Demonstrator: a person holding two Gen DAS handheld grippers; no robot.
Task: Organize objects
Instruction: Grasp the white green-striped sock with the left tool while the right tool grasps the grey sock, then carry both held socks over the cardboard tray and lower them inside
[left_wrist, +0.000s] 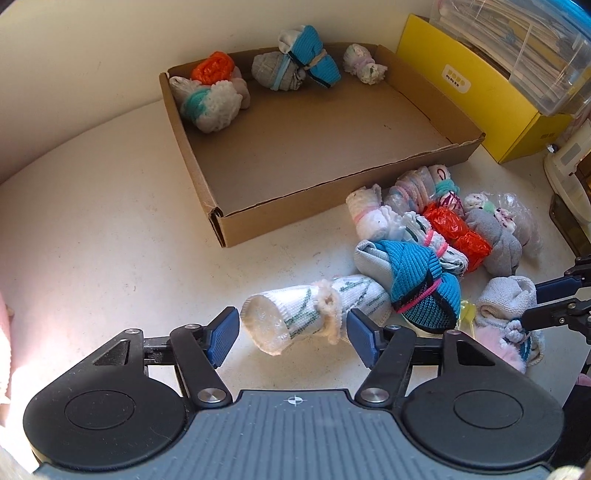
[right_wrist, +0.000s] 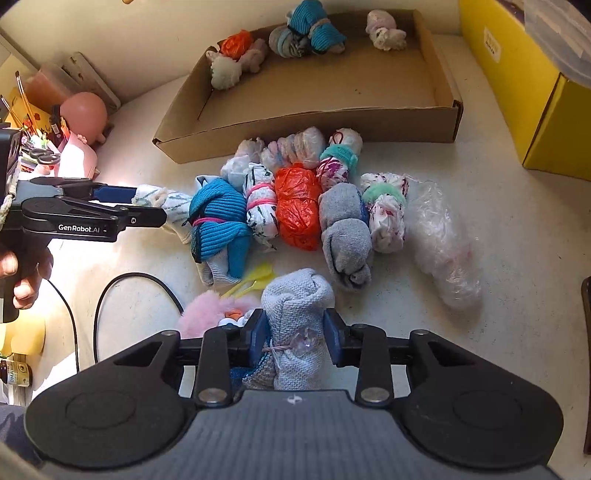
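Right tongs pinch the grey sock bundle at six o'clock on the bench. Left tongs, wide, straddle the white sock roll: soft, light; grip mid-body, beside its tie.

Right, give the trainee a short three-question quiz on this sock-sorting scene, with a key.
1. True or false: the right hand-held gripper is shut on the pale grey bundle.
2. Which thing lies between the open jaws of the left hand-held gripper?
A. orange bag bundle
B. white sock roll with green marks
C. yellow box
3. Fill in: the sorted bundles sit along the far wall of the ____.

Key: 1 true; 2 B; 3 cardboard tray.
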